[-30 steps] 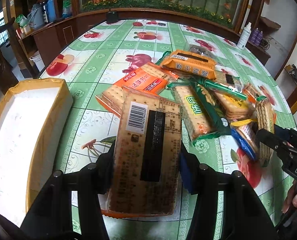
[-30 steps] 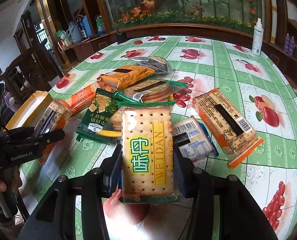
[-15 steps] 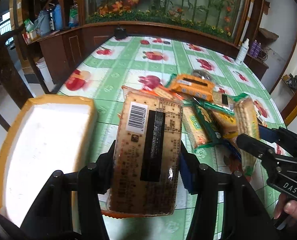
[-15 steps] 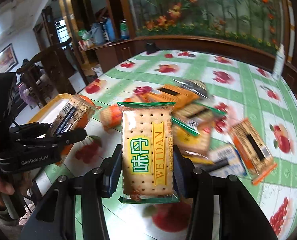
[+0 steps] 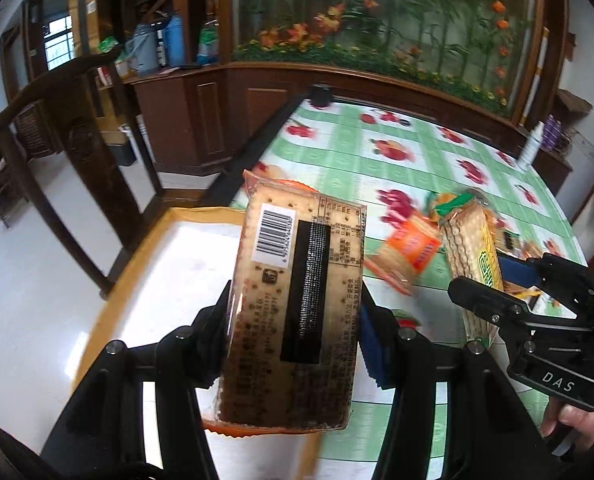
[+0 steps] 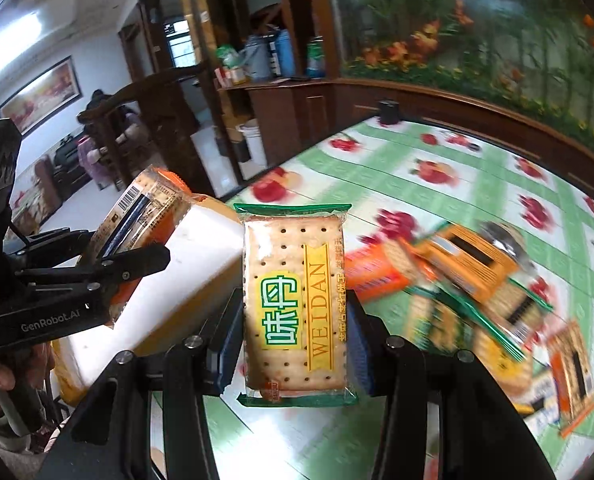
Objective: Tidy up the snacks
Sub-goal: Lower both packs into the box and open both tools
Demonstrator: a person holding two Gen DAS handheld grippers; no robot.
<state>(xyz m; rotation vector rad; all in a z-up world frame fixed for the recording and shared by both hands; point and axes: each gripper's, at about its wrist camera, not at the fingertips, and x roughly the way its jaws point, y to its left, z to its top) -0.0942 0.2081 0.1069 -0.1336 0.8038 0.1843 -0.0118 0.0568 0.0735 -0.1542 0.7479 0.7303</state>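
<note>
Two cracker packs are up off the table: the left gripper [image 5: 293, 316] pinches the orange-edged pack [image 5: 297, 300], barcode up, above the white box [image 5: 185, 264]; the right gripper [image 6: 295, 328] pinches the green Weidan pack [image 6: 295, 304] beside it. Loose snacks [image 6: 465, 280] behind are motion-blurred, labels unreadable

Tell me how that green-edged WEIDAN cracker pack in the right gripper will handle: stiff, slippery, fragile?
Probably stiff: the WEIDAN cracker pack stands straight out of the right gripper without sagging. Its glossy film looks slippery, so it may slide if the grip loosens. The crackers showing through are likely brittle; squeeze gently.
</note>
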